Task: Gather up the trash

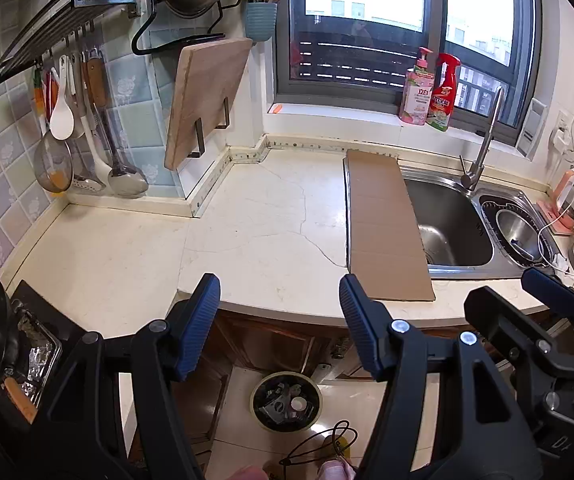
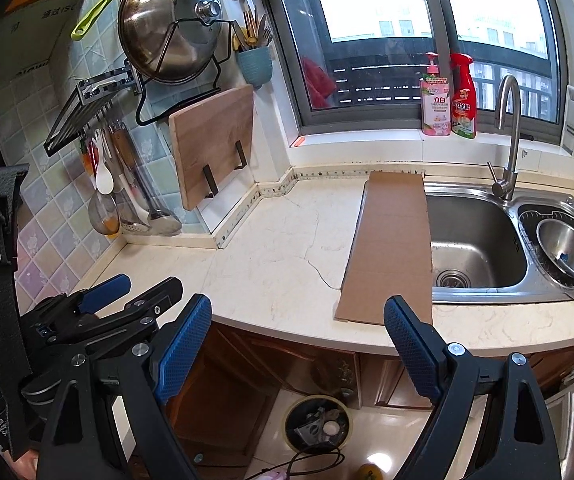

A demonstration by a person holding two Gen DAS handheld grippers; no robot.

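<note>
We're holding both grippers out over the front edge of the counter [image 1: 255, 216], nothing in either. Left gripper [image 1: 279, 292]: jaws standing apart w/ only countertop and the cupboard front showing between them. Right gripper [image 2: 299, 312]: jaws standing wider apart, also empty; it's sitting just to the right of the left one.

Cardboard strip [image 1: 383, 224] is lying flat on the counter, just beyond the left gripper's right jaw, its near end almost at that fingertip. From the right gripper it's lying ahead between the jaws, nearer the right jaw, its right long edge hanging over the sink [image 2: 475, 248].

Bin [image 1: 287, 402] is sitting on the floor, below and between the left jaws, under the counter edge; there's already some rubbish in it, incl. a white round lid-like bit. From the right gripper it's also showing low between the jaws.

Beyond the jaws, further back: chopping board [image 1: 207, 96] leaning against the wall, ladles hanging to its left, two bottles [image 1: 429, 92] standing on the window sill, tap [image 2: 507, 136] behind the sink
</note>
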